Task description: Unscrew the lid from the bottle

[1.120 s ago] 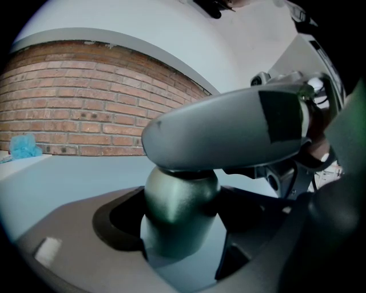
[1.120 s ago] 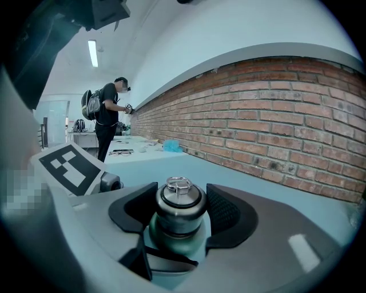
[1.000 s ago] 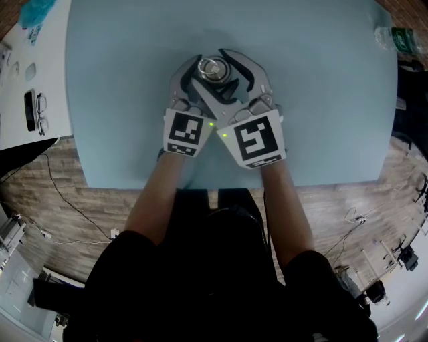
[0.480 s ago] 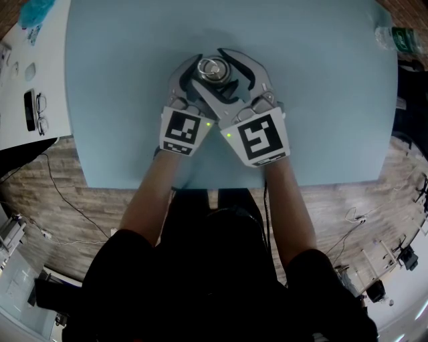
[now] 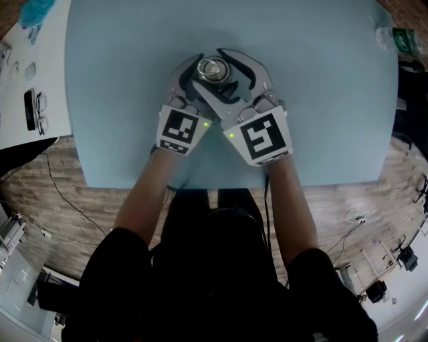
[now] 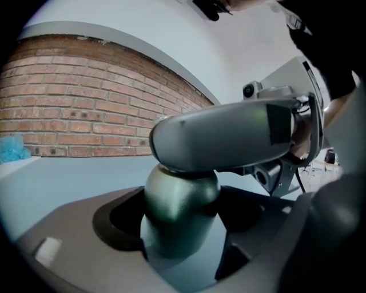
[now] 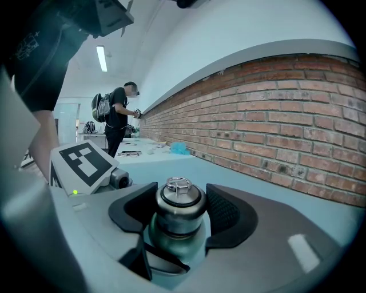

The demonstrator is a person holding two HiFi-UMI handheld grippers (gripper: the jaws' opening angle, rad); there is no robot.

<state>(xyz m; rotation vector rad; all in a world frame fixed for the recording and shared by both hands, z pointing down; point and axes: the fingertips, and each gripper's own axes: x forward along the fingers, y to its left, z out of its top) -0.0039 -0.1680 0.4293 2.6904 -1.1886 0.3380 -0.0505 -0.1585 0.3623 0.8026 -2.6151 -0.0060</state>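
A dark green bottle stands upright on the pale blue table, its metal lid topped by a small ring. My left gripper reaches in low, and in the left gripper view its jaws are shut on the bottle's body. My right gripper crosses over the left one. In the right gripper view its dark pads press on both sides of the lid. The bottle's lower body is hidden behind the jaws.
A white side table at the left holds glasses and small items. A clear plastic bottle lies at the table's far right corner, blue cloth at the far left. The table's near edge runs under my forearms. A person stands far off by the brick wall.
Both marker cubes have swung slightly outward, the left one leftward and the right one rightward. The bottle stays in place between the jaws.
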